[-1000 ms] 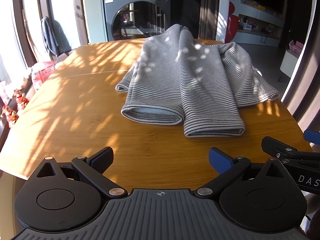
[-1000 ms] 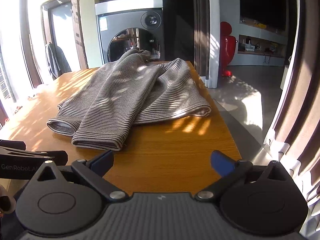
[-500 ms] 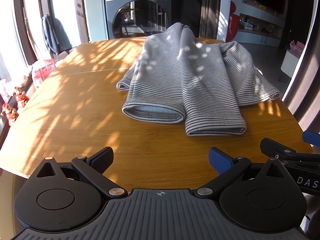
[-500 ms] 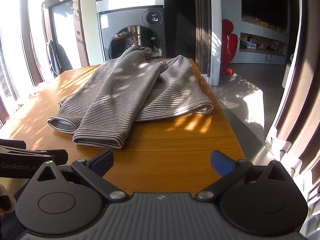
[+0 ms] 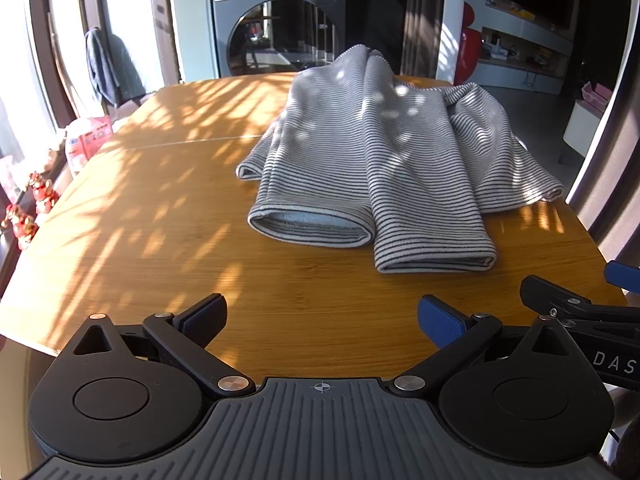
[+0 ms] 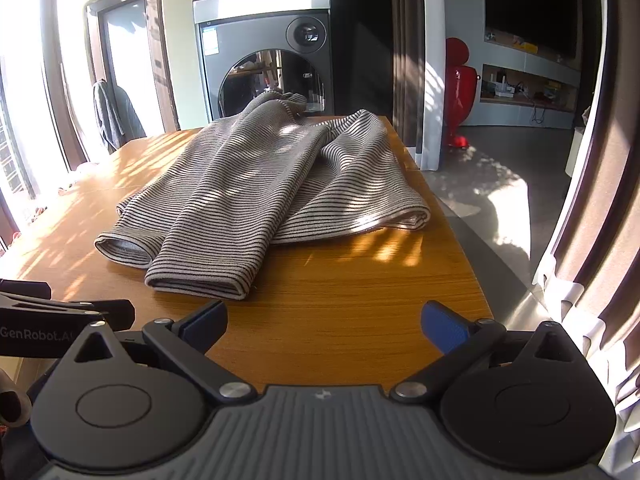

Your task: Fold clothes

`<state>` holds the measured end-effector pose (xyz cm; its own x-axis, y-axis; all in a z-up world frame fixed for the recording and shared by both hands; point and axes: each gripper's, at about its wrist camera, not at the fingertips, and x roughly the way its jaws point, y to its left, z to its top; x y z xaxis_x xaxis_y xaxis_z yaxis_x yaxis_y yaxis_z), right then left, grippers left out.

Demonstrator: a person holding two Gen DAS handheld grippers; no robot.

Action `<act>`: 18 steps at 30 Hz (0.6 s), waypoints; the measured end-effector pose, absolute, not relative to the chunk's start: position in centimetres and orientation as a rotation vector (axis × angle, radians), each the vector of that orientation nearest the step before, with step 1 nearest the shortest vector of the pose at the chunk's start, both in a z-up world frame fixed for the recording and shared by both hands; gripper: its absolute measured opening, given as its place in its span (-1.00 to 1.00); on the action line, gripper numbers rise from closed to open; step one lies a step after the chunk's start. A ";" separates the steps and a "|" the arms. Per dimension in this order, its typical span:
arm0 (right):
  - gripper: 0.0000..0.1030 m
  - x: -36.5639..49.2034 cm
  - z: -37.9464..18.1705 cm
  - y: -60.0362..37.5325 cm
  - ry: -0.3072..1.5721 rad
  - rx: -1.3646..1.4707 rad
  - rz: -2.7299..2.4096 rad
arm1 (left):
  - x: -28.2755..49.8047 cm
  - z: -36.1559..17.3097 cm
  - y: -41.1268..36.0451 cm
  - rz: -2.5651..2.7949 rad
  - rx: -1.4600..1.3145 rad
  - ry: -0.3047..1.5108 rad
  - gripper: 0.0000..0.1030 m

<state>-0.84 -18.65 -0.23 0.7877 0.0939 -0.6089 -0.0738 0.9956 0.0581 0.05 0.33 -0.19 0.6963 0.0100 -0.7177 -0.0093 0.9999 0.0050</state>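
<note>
Left wrist view: left gripper [image 5: 320, 314] spread wide, holding nothing, hovering over the near edge of the wooden table [image 5: 160, 216]. Right wrist view: right gripper [image 6: 324, 320] likewise spread wide and empty, near the table's right corner.

Lying on the far right part of the table, well apart from both grippers: striped garment [image 5: 372, 160], seen again in the right view [image 6: 256, 184]. Soft knit by the look of it, probably light and limp, likely to sag and slide over the smooth wood when lifted by one point only. Best taken, at a guess, at the two near cuffs [image 5: 434, 258], one gripper to each, pinching both layers of the hem so nothing peels apart. Thick doubled edges there, easy to bite.

Grey with thin dark stripes, dappled by sunlight. Two tube-shaped parts, sleeves or legs, cannot tell which, running side by side toward the cameras; the left one open-mouthed at its cuff, the right one flattened and reaching nearer. A wider flap spread out to the right, close to the table's right edge. Bunched and humped at the far end. Only roughly laid out, not yet squared into a neat fold.

Beyond the table: washing machine [image 6: 266, 68] against the far wall.
</note>
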 end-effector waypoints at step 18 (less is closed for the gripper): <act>1.00 -0.3 -0.8 -18.7 0.681 0.038 0.093 | 0.3 -0.4 0.4 0.010 -0.001 0.819 1.00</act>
<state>-0.26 -18.69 -0.77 0.7731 0.0983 -0.6267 -0.0733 0.9951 0.0657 0.33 0.35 -0.44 0.6827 0.0088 -0.7307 -0.0094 1.0000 0.0032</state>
